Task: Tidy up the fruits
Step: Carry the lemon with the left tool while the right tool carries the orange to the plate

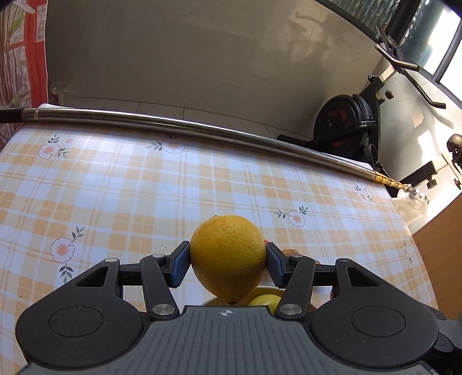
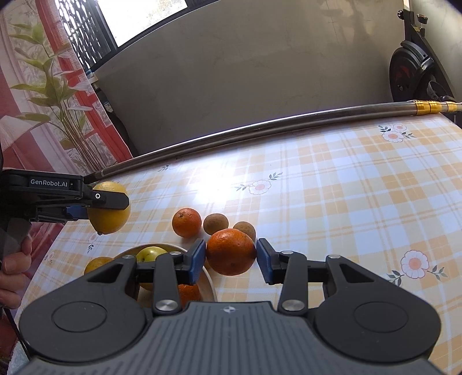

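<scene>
Jaws of the left gripper [image 1: 228,261] clamp a large yellow lemon [image 1: 228,256], lifted off the desk [image 1: 144,184] near its left edge; right gripper [image 2: 231,256] pinches a round orange [image 2: 231,251]. White bowl [image 2: 210,281] holds a green-yellow apple [image 2: 148,252] and another orange. One orange and two brown kiwis remain loose mid-desk. Left gripper reads "GenRobot.AI".

Beige wall [image 1: 202,57], exercise bike [image 1: 343,118] (sunlit window [image 2: 144,17]).
</scene>
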The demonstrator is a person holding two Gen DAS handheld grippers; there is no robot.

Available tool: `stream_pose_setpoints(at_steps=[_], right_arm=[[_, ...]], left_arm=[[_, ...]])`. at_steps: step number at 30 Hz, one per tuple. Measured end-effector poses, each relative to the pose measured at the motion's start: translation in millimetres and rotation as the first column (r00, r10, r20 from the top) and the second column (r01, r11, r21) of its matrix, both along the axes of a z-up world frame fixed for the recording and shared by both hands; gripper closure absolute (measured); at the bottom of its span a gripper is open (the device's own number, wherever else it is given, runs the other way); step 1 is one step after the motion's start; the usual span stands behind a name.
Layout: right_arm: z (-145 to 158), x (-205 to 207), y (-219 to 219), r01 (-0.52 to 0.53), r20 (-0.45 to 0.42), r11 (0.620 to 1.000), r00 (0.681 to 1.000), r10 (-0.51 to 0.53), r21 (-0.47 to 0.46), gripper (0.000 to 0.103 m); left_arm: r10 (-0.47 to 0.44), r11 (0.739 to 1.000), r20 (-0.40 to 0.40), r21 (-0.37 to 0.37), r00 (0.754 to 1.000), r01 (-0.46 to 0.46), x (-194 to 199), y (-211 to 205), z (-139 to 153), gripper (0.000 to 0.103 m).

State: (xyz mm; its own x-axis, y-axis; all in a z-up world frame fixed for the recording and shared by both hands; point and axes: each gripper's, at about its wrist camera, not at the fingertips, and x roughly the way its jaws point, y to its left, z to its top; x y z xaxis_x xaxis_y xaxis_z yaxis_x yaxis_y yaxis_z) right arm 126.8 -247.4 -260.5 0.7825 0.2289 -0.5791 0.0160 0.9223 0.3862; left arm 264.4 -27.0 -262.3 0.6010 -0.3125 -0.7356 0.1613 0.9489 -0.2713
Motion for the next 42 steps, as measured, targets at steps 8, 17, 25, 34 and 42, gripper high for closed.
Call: stream_pose_setpoints(at_steps=[8, 17, 25, 34, 42], right_arm=[[5, -17, 10, -0.017, 0.016, 1.000, 1.000, 0.016, 0.003, 0.061], [9, -31, 15, -0.026, 0.028, 1.000, 0.999, 0.026, 0.007, 0.061], [7, -43, 16, -0.026, 0.033, 0.999, 0.999, 0.025, 0.026, 0.061], [3, -49, 15, -0.028, 0.026, 0.998, 0.999, 0.027, 0.049, 0.061], [-1, -53, 14, -0.022, 0.026, 0.998, 0.999, 0.021, 0.060, 0.061]], left_arm=[[-0.054, 0.998, 0.019, -0.011, 0.998, 0.054, -35, -6, 11, 0.045], [-0.120, 0.993, 0.032, 0.016, 0.992, 0.119, -69, -15, 10, 0.045], [-0.156, 0.987, 0.028, 0.038, 0.987, 0.155, -86, -20, 5, 0.045], [-0.189, 0.980, 0.000, 0.055, 0.982, 0.189, -97, -25, -3, 0.045], [-0.207, 0.975, -0.033, 0.074, 0.978, 0.209, -95, -29, -17, 0.045]])
